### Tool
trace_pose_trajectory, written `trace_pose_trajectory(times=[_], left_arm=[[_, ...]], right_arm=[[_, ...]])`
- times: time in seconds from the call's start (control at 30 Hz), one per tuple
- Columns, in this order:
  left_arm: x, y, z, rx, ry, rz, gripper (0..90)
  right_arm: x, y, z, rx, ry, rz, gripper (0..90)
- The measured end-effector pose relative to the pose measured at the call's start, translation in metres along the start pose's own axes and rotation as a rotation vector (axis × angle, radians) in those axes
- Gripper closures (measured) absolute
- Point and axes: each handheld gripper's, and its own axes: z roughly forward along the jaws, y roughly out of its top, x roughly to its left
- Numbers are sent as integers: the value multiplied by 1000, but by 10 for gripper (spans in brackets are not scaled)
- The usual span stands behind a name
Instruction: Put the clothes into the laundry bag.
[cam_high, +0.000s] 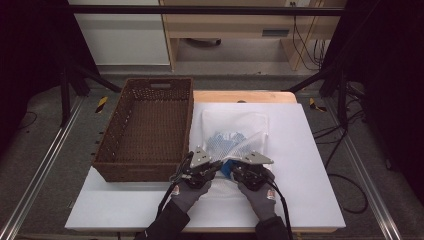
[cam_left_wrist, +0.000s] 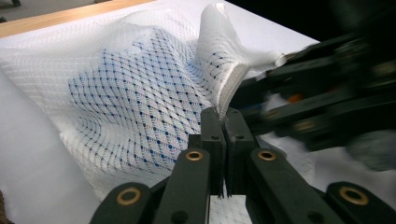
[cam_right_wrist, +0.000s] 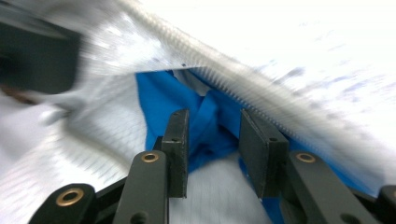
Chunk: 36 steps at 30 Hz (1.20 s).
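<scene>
A: Starting at the left of the high view, what sits there?

B: A brown woven basket (cam_high: 145, 131), upper left of centre, on the white table (cam_high: 310, 195). Just right of it lies a white mesh bag (cam_high: 235, 131) with something blue inside, near the middle of the frame.

A: And the tongs?

B: 2 of them, both at the bag's near edge, low in the centre. The left gripper (cam_high: 214, 167) sits just left of the right gripper (cam_high: 235, 170), almost touching it.

A: What is the left one doing?

B: In the left gripper view, its jaws are pressed together at lower centre, pinching the edge of the mesh bag (cam_left_wrist: 140, 93). The bag's rim rises in a fold at upper centre, and the blue shows through the mesh.

A: And the right one?

B: In the right gripper view, the right gripper (cam_right_wrist: 214, 140) has its jaws partly apart, with a gap between them. They point into the bag's mouth, and a blue cloth (cam_right_wrist: 187, 107) lies in the gap at centre. The pads do not press it. The bag's hem runs diagonally across the upper frame, blurred.
</scene>
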Motion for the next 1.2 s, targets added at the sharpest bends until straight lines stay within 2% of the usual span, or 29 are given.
trace_pose_trajectory(times=[0.03, 0.07, 0.1, 0.2, 0.27, 0.3, 0.37, 0.4, 0.43, 0.47, 0.5, 0.53, 0.6, 0.67, 0.7, 0.73, 0.8, 0.87, 0.9, 0.97, 1.03, 1.07, 1.1, 1.13, 1.2], left_arm=[[0, -1, 1, 3, 0, 3, 882], [-1, -1, 1, 5, 0, 5, 882], [-1, -2, 2, 10, -1, 9, 881], [-1, -3, 5, 20, -10, 11, 874], [-1, -4, 8, 33, -12, 17, 848], [-1, -5, 9, 38, -10, 21, 802], [-2, -5, 10, 47, -15, 24, 780], [-3, -5, 6, 49, -13, 31, 718], [-3, -5, 6, 49, -13, 31, 701], [-5, -5, -1, 51, 1, 47, 675], [-5, -5, -1, 51, 1, 47, 663], [-6, -5, -4, 52, 8, 48, 655], [-7, -5, -10, 63, 19, 45, 645], [-10, -13, -17, 92, 49, 77, 643], [-9, -18, -19, 106, 58, 78, 644], [-9, -24, -22, 114, 59, 66, 648], [-7, -36, -24, 144, 96, 55, 654], [-4, -45, -24, 157, 97, 26, 655], [-2, -49, -24, 164, 103, 11, 654], [1, -56, -23, 175, 117, -12, 653], [4, -61, -19, 191, 131, -26, 653], [5, -63, -17, 193, 137, -29, 654], [7, -65, -13, 209, 145, -41, 671], [7, -65, -13, 209, 145, -41, 691], [6, -66, -12, 209, 170, -32, 723]], right_arm=[[-3, -1, -17, -17, 14, -3, 681], [-3, -1, -17, -17, 14, -3, 681], [-5, -2, -25, -21, 17, -1, 705], [-20, -6, -45, -50, -26, 14, 745], [-34, -7, -53, -46, -62, 41, 744], [-46, -10, -59, -56, -93, 70, 742], [-51, -12, -60, -51, -107, 78, 736], [-60, -18, -57, -14, -123, 90, 702], [-60, -18, -57, -14, -123, 90, 702], [-68, -25, -50, 23, -133, 110, 686], [-68, -25, -50, 23, -133, 110, 686], [-74, -31, -45, 72, -133, 120, 646], [-77, -35, -43, 108, -154, 123, 633], [-80, -38, -43, 122, -160, 124, 633], [-82, -40, -45, 131, -160, 131, 633], [-84, -43, -46, 135, -169, 133, 633], [-88, -48, -51, 136, -167, 151, 633], [-90, -51, -58, 125, -158, 156, 625], [-90, -50, -64, 92, -137, 177, 616], [-90, -48, -64, 83, -128, 173, 609], [-87, -47, -62, 90, -116, 178, 607], [-87, -47, -60, 99, -114, 165, 613], [-86, -50, -55, 130, -124, 166, 651], [-86, -50, -55, 130, -124, 166, 651], [-87, -53, -52, 153, -139, 156, 729]])
